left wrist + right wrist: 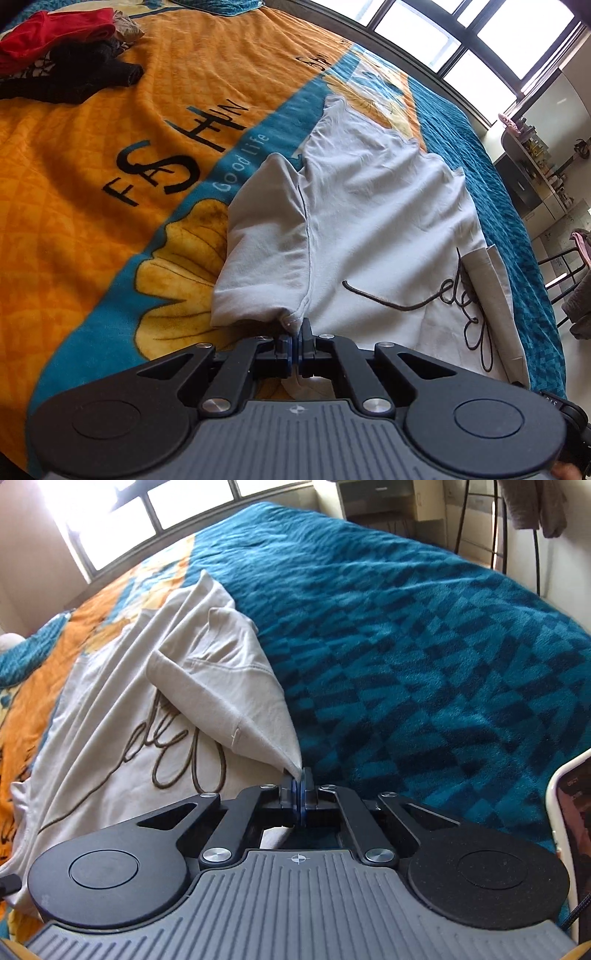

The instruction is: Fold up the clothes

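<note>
Bed blanket (92,206): the largest thing in view, orange with black lettering and yellow flowers on one side, teal with a darker checked weave (424,646) on the other; it covers the whole bed beneath the clothes.
Window (454,40): dark-framed panes run along the far edge of the bed, very bright.
Pale T-shirt (369,206): lies spread on the blanket where the orange print meets the teal, chest side up, with a dark looping script (184,753) across it. Both sleeve areas are drawn up off the bed toward the grippers; the body stays flat and lightly creased.
Clothes pile (62,55): red and black garments heaped at the far corner of the orange part, well apart from the T-shirt.
Left gripper (294,334): jaws pressed together, pinching a small bunch of the T-shirt's cloth at the seam by one sleeve (258,236); that sleeve hangs in a rounded fold from the pinch.
Right gripper (300,781): jaws pressed together on the tip of the other sleeve (229,686), which is pulled taut into a cone and lifted over the script, its hem folded back toward the shirt's middle.
Phone (572,812): a white-edged screen at the right border of the right wrist view, only partly seen.
</note>
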Motion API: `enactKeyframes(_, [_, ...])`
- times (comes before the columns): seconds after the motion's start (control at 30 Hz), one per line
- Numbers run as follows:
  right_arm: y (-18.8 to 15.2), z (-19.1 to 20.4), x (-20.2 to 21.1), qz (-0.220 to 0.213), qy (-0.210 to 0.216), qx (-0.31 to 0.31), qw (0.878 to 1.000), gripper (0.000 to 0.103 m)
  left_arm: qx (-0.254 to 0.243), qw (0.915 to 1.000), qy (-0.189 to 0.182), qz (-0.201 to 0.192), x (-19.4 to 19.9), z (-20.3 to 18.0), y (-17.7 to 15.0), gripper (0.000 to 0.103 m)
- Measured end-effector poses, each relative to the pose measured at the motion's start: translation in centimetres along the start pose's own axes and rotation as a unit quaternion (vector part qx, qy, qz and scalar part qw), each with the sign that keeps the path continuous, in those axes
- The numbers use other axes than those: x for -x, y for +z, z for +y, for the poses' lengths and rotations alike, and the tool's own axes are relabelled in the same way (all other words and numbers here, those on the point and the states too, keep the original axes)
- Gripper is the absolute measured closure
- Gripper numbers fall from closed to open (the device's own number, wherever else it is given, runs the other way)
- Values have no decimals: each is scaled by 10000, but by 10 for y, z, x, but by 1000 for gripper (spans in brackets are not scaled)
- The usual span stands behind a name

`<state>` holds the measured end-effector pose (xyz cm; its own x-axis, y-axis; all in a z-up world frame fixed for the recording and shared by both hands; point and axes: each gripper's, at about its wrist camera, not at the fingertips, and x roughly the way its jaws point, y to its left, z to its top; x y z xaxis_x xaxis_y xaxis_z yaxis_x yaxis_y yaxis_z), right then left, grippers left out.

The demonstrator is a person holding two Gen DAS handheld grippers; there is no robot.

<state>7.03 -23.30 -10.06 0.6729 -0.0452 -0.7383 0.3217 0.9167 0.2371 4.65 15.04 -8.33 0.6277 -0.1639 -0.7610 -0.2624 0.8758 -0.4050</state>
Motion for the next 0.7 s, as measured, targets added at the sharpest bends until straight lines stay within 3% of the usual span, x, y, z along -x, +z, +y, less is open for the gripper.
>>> enactKeyframes(0.17, [10,-9,34,-166,83,-226,9996,103,81,9996,-285,10,24,1,8,103])
enactKeyframes(0.33, [13,-26,65,-90,143,-324,9993,103,-279,9987,-432,53,52,-10,3,103])
enactKeyframes(0.53, [-8,-47,67,222,-42,-410,9989,103,-1107,9927,367,303,27,-18,-41,103])
enactKeyframes(0.67, [-24,-52,51,451,-284,-369,9979,103,-1894,9772,947,152,5,-29,-69,99])
enactKeyframes(0.7, [-26,-51,49,489,-322,-286,9979,102,-1848,9787,884,144,11,-27,-66,95])
